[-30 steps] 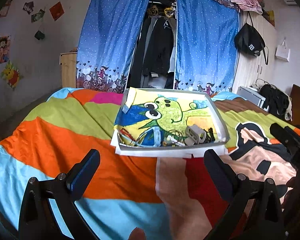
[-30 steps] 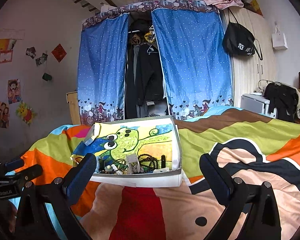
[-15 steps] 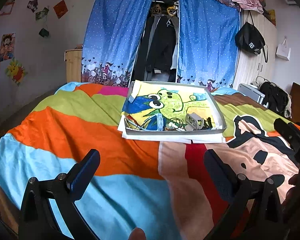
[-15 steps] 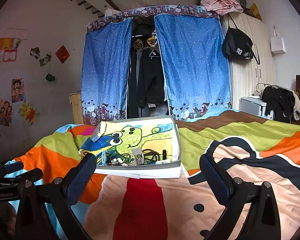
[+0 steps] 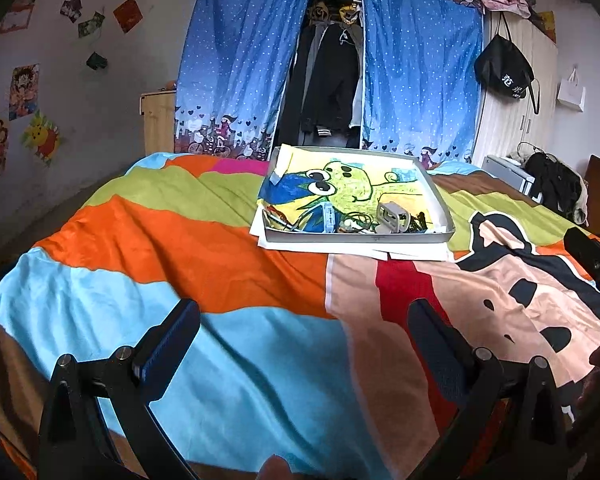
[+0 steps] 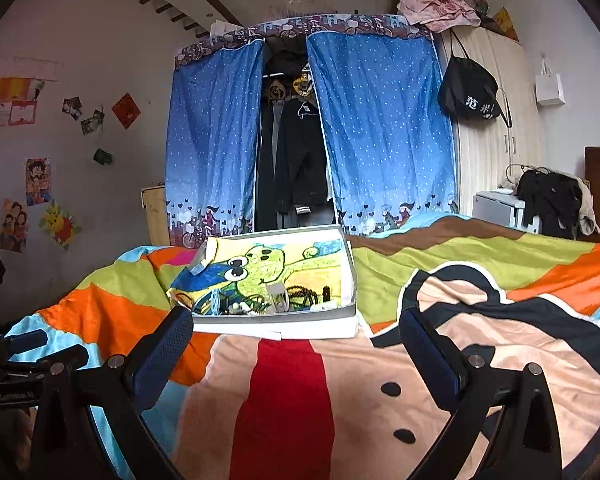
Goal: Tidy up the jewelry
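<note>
A shallow white tray [image 5: 444, 210] [image 6: 350, 276] lined with a green cartoon drawing rests on the bed. Along its near edge lies a jumble of jewelry [image 5: 352, 224] [image 6: 256, 306]: beads, chains and a small grey box [image 5: 394, 216] [image 6: 277, 298]. A black bead strand [image 6: 302, 296] lies right of the box. My left gripper [image 5: 304, 336] is open, well short of the tray, above the bedspread. My right gripper [image 6: 296, 340] is open too, just in front of the tray. Neither holds anything.
The striped cartoon bedspread [image 5: 180, 248] covers the whole bed. Blue curtains [image 6: 380, 128] and hanging dark clothes stand behind it. A black bag [image 6: 468, 92] hangs on the wardrobe at right. The left gripper shows at the left edge of the right wrist view.
Both grippers have pulled back and up from the tray, which now looks smaller and farther. Both stay open and empty.
</note>
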A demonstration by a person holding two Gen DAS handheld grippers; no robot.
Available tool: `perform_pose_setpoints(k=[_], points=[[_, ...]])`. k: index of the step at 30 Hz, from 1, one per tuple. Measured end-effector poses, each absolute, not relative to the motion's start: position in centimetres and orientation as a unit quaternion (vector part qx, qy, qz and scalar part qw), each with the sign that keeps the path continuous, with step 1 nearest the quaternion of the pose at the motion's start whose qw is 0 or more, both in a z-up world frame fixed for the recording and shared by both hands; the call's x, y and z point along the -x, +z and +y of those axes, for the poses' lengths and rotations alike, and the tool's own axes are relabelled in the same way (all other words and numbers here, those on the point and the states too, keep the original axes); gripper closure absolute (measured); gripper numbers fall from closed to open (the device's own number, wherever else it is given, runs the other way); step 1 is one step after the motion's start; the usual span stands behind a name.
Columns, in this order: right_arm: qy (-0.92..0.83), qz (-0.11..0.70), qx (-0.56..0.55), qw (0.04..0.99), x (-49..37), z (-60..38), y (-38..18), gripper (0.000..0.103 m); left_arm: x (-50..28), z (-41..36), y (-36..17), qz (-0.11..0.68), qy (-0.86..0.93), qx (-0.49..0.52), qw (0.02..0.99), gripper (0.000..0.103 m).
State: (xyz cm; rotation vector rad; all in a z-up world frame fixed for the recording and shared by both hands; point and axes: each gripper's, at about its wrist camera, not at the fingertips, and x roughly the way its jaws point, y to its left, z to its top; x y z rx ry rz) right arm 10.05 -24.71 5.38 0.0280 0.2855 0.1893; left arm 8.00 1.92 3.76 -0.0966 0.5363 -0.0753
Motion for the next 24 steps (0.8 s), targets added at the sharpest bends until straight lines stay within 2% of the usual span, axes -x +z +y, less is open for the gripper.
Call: perform_pose_setpoints(k=[24], points=[[0.116,0.171,-0.014,0.978,-8.2,-24.7,2.4,0.0,-5.1,1.6,1.4,0.26,-0.013,0.049,0.964,0.001]])
